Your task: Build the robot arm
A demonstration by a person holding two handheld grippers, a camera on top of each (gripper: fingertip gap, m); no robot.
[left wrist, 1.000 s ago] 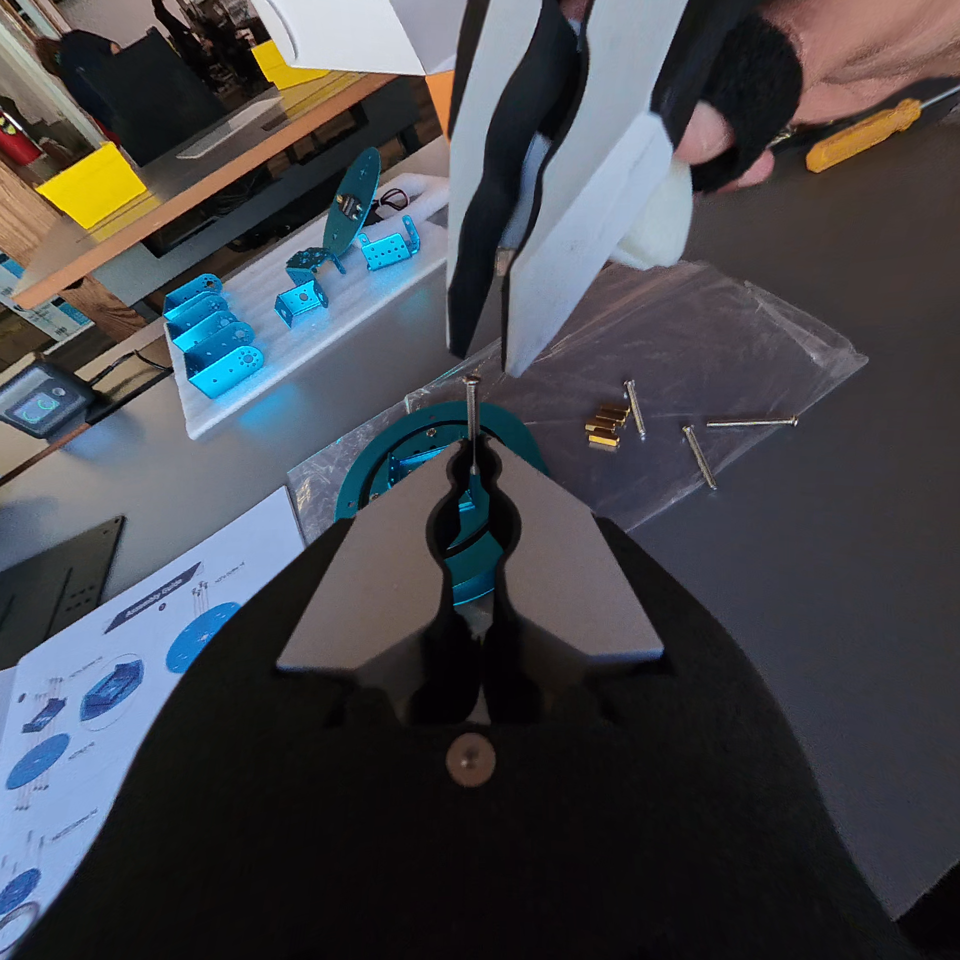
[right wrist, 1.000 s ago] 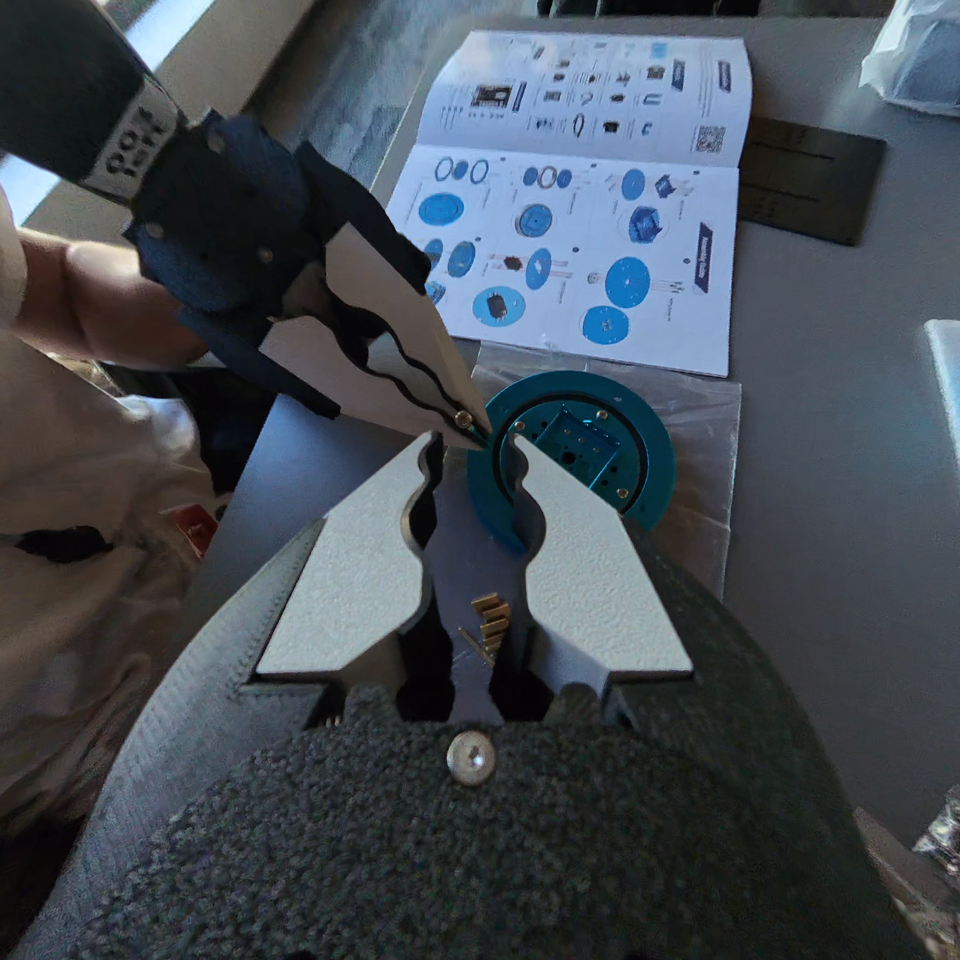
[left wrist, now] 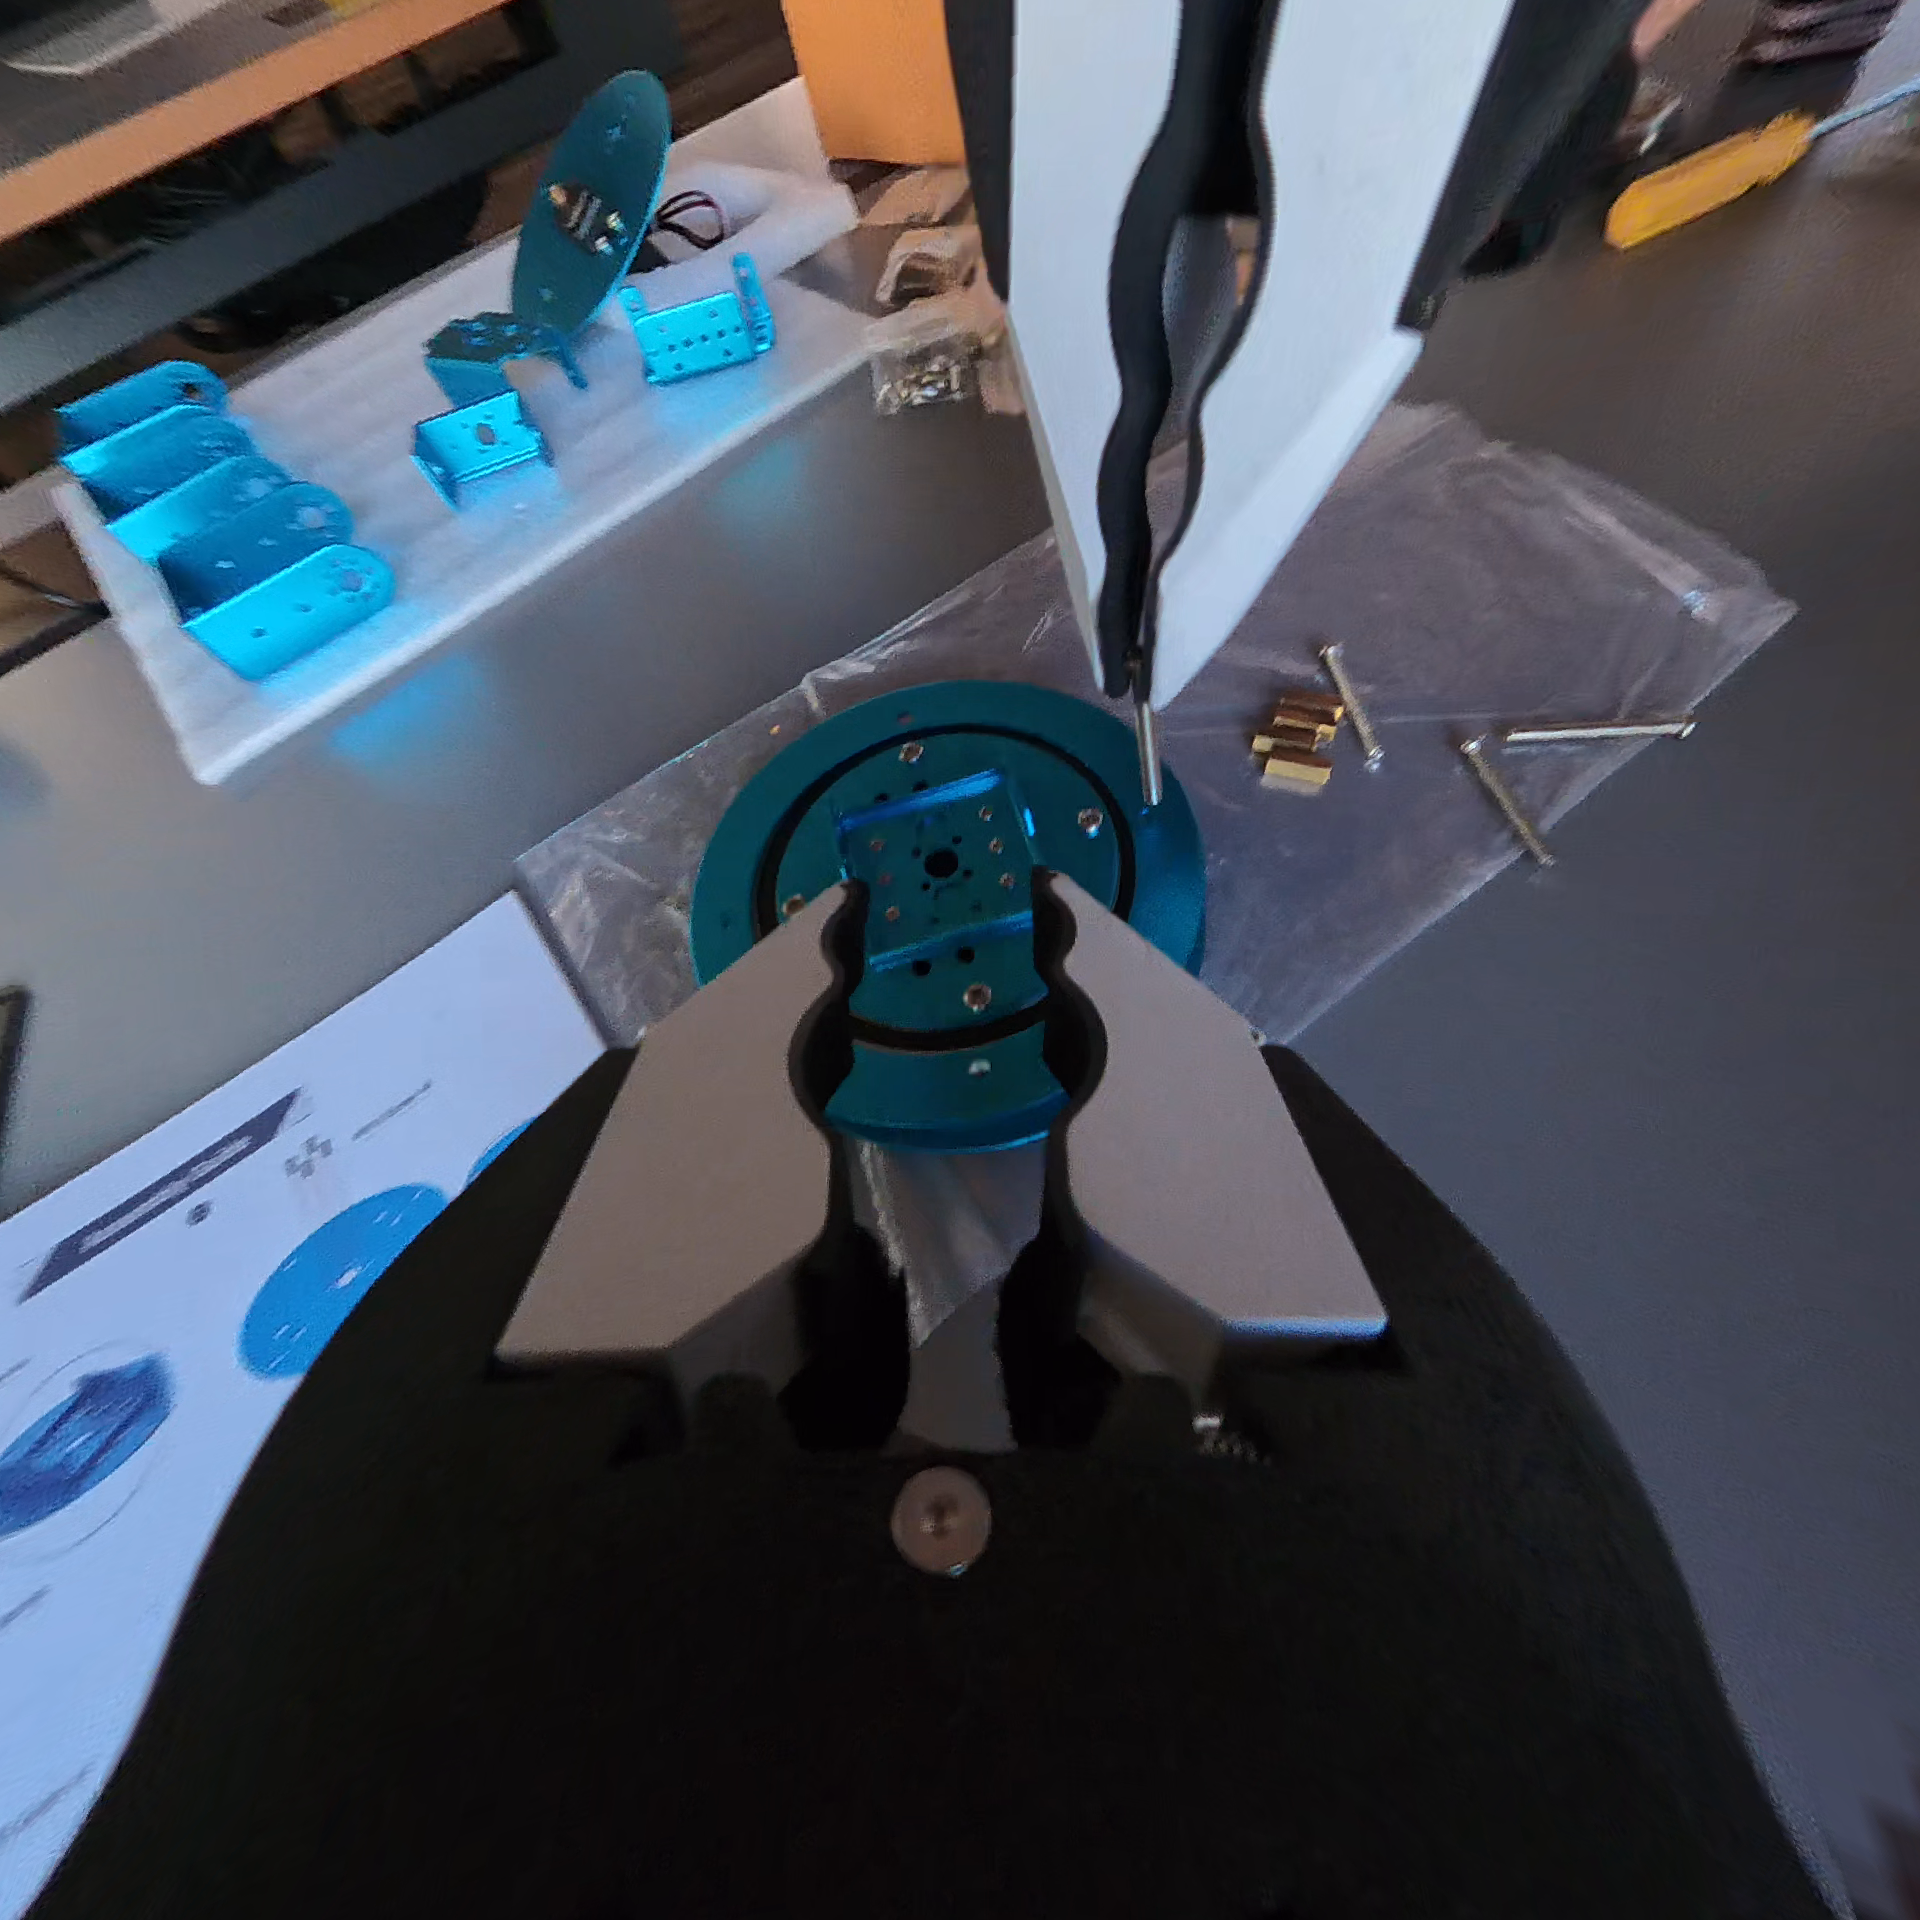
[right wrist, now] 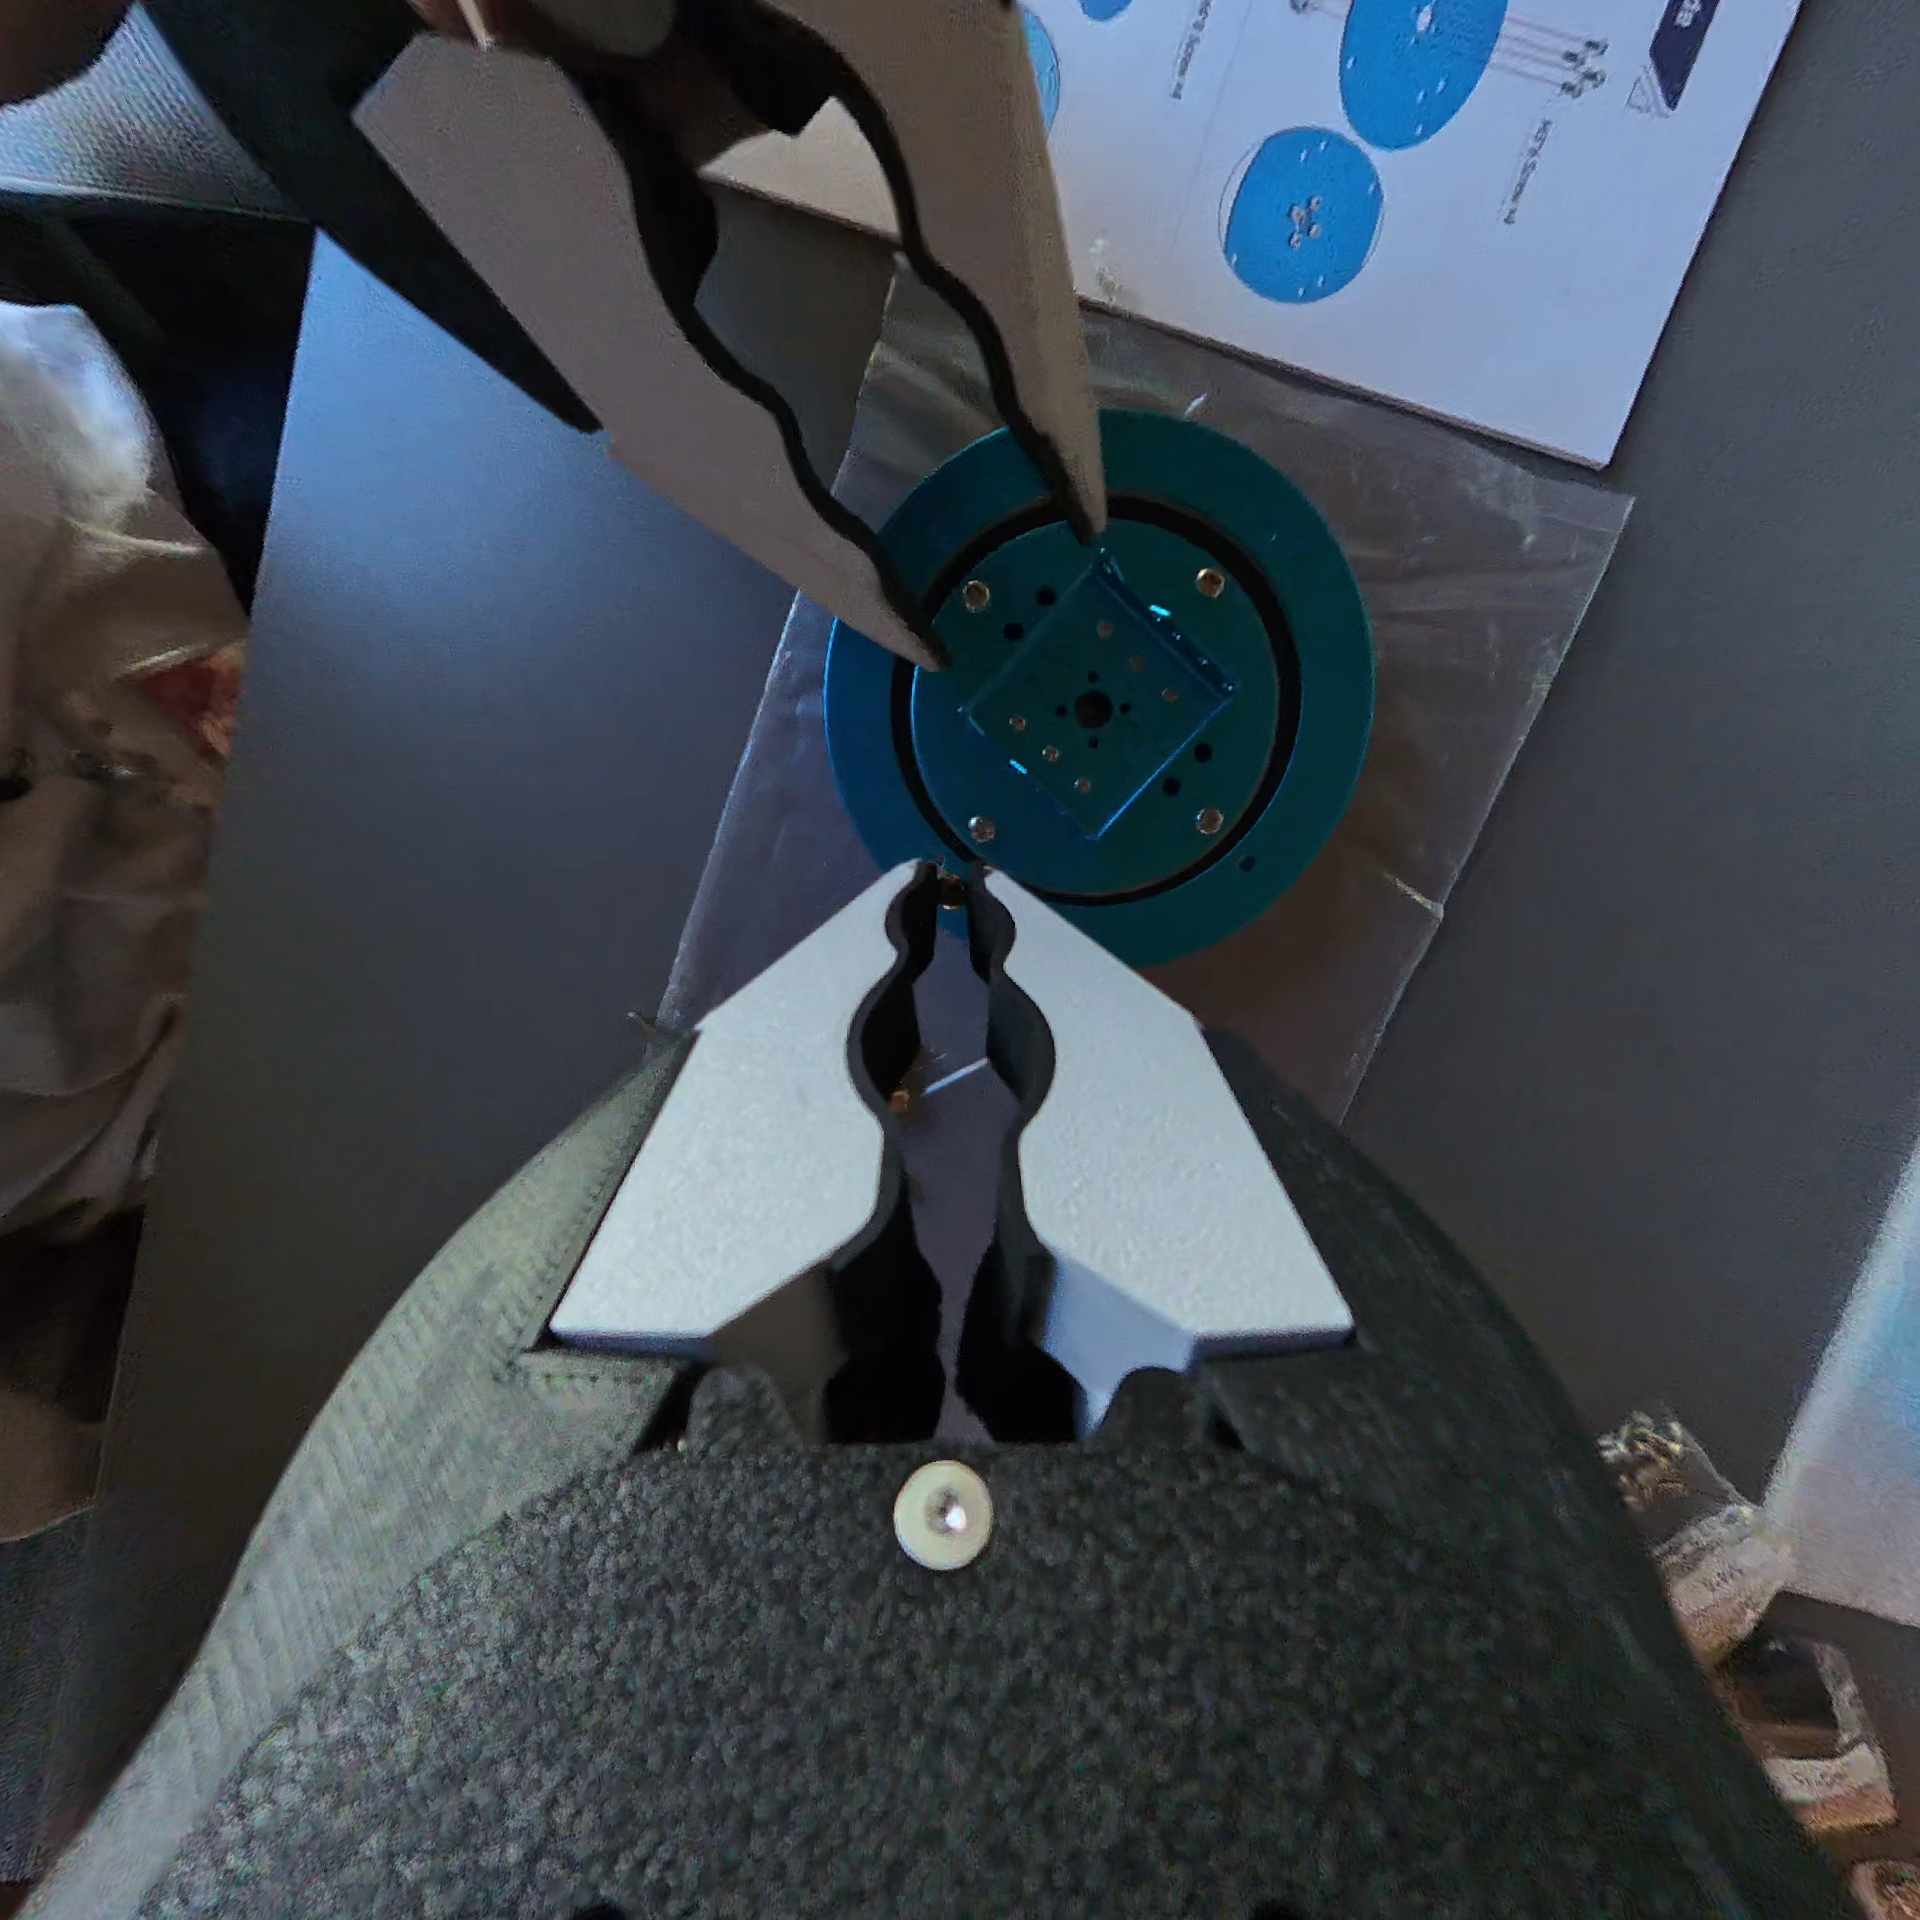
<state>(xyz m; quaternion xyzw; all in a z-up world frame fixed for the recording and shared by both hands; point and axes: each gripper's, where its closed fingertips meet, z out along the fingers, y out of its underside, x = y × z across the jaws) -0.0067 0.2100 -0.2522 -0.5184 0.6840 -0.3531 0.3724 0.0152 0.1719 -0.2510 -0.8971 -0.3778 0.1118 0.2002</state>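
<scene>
A blue round disc (left wrist: 727, 904) with a square blue bracket (left wrist: 935, 852) on its middle lies on a clear plastic bag. My left gripper (left wrist: 945, 891) is open and empty, its fingertips over the disc on either side of the bracket. My right gripper (left wrist: 1140, 675) comes down from above, shut on a long steel screw (left wrist: 1146, 748). The screw stands upright with its tip on the disc's outer ring. In the right wrist view the right gripper (right wrist: 951, 873) pinches the screw's head (right wrist: 951, 890) at the disc's (right wrist: 1320, 675) near edge. The open left gripper (right wrist: 1013, 597) hovers beside the bracket (right wrist: 1096, 707).
Loose long screws (left wrist: 1507, 800) and brass standoffs (left wrist: 1294, 738) lie on the plastic bag (left wrist: 1455, 540) to the right. A white foam tray (left wrist: 468, 582) with several blue brackets (left wrist: 239, 551) stands at the back left. An instruction sheet (left wrist: 312, 1091) lies at the near left. A yellow screwdriver (left wrist: 1704, 182) lies far right. My right fingertips sit around 5 centimetres from my left ones.
The screw has passed from my left gripper to my right one. The left gripper has opened over the disc; the right has shut on the screw and set its tip on the ring.
</scene>
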